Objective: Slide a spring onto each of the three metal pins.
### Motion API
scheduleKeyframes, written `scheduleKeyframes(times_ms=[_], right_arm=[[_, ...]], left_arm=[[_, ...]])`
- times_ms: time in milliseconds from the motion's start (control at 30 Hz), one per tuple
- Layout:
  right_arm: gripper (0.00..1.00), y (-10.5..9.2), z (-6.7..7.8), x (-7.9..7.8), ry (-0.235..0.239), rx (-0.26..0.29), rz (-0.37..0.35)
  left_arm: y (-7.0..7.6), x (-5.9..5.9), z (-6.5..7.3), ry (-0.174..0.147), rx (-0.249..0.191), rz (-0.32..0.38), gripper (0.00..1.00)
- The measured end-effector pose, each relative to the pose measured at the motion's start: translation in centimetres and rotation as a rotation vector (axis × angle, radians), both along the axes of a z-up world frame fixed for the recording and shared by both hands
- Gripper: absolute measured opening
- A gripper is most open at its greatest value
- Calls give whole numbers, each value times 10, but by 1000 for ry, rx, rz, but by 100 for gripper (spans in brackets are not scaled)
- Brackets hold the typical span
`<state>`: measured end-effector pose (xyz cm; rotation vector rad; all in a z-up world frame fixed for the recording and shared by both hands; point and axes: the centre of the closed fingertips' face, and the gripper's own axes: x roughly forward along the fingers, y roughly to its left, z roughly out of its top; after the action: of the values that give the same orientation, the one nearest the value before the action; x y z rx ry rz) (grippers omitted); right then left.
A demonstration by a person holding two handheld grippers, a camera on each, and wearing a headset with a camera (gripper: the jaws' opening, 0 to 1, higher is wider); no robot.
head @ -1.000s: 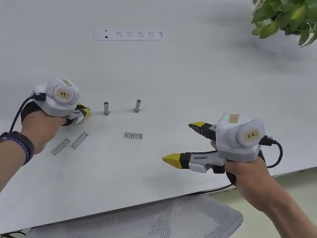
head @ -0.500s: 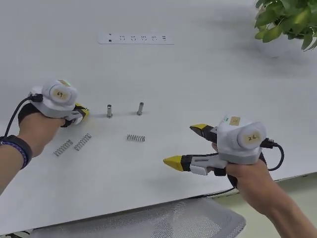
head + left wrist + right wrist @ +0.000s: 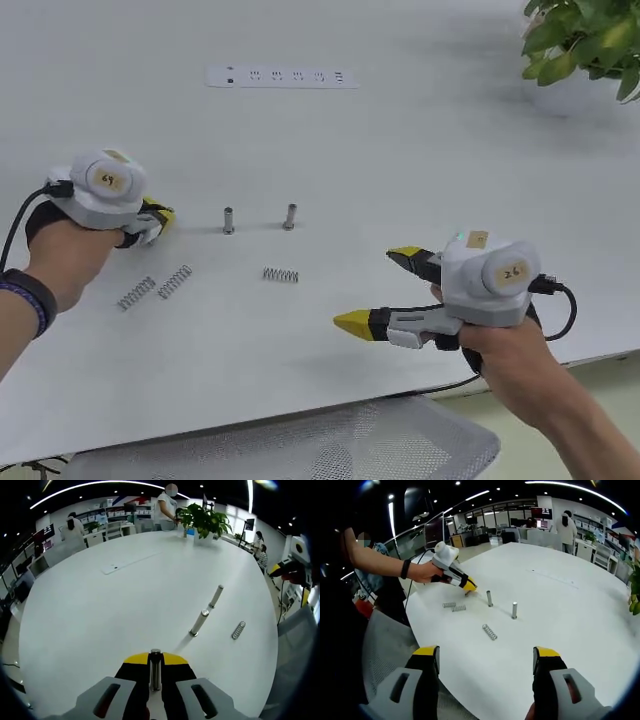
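White laminate tabletop (image 3: 420,150) carries all the parts. Over its near edge hovers the right gripper (image 3: 378,288), a white body with yellow-tipped black jaws; the jaws are spread wide and hold nothing. At the far left, the left gripper (image 3: 160,213), of the same pattern, is clenched on a short cylindrical metal pin (image 3: 156,672), which sits between the jaws in the left gripper view. Whether its base touches the table cannot be told.

Change: measured against the free pins, the left gripper now sits slightly farther from them than one second ago. The right gripper keeps its station. All other shift is camera motion.

Two more upright steel pins (image 3: 228,220) (image 3: 290,216) stand side by side at mid-table. Three small coiled wire springs lie flat: one (image 3: 280,274) just before the right-hand pin, two (image 3: 175,281) (image 3: 137,292) beside each other near the left gripper.

Assessment: no pin carries a spring. The clamped pin appears presented for loading, and the released right gripper would fetch the nearest spring.
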<state>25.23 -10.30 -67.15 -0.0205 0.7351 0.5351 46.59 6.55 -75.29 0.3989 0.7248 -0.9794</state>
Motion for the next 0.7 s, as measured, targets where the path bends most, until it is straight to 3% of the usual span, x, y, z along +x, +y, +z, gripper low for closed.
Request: scheduleKeyframes(times_ms=[700], right_arm=[[77,2,1,1,-4,2,10]], left_arm=[[14,5,9,-17,-1,25,0]])
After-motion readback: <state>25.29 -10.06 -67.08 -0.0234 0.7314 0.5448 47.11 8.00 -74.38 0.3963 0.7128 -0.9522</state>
